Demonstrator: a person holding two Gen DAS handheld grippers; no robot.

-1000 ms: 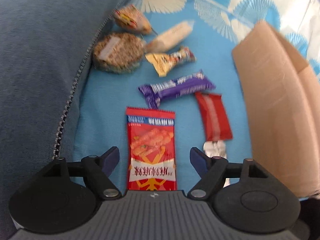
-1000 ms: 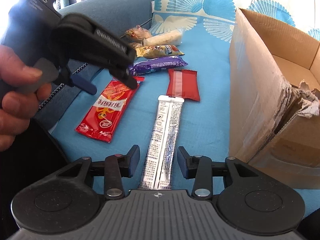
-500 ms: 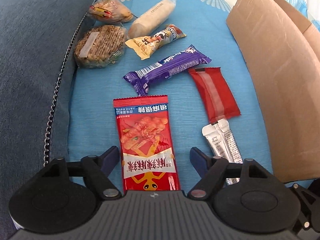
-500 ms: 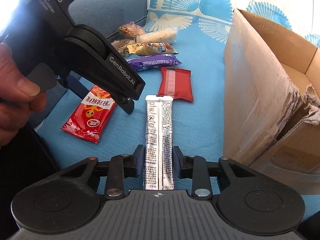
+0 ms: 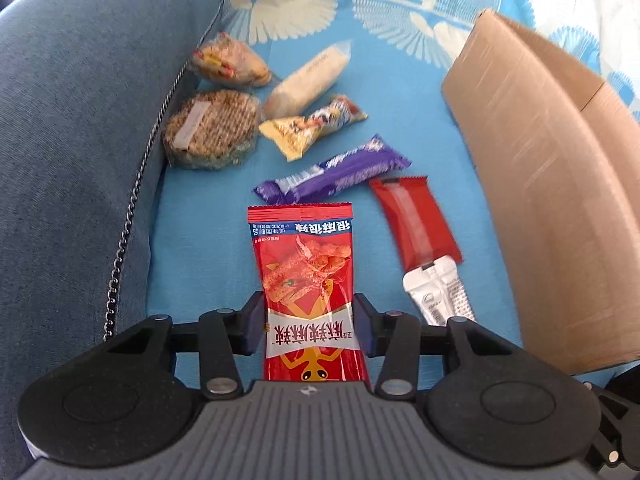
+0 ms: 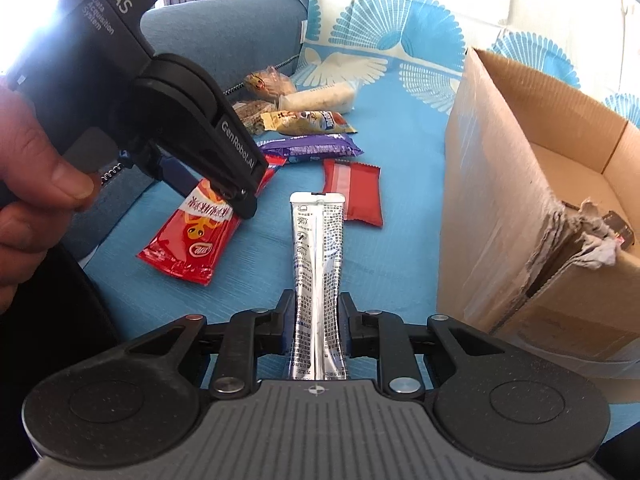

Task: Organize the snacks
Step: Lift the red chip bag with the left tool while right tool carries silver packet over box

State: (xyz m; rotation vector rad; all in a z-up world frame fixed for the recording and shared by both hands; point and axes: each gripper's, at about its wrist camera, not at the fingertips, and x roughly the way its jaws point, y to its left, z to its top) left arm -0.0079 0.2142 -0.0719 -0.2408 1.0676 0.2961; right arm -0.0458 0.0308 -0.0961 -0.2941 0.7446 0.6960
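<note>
Both jaws are closing now: left hand-held gripper (image 5: 310, 330) narrows from wide onto the red snack packet (image 5: 308, 288) at lower centre, right hand-held gripper (image 6: 316, 330) pinches the silver sachet (image 6: 318, 264); cardboard box (image 6: 500, 200) waits right.

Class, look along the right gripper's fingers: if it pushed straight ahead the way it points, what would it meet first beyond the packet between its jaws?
Probably the plain red packet, lying just past the silver stick sachet on which the right gripper is closing; depth is uncertain.
</note>
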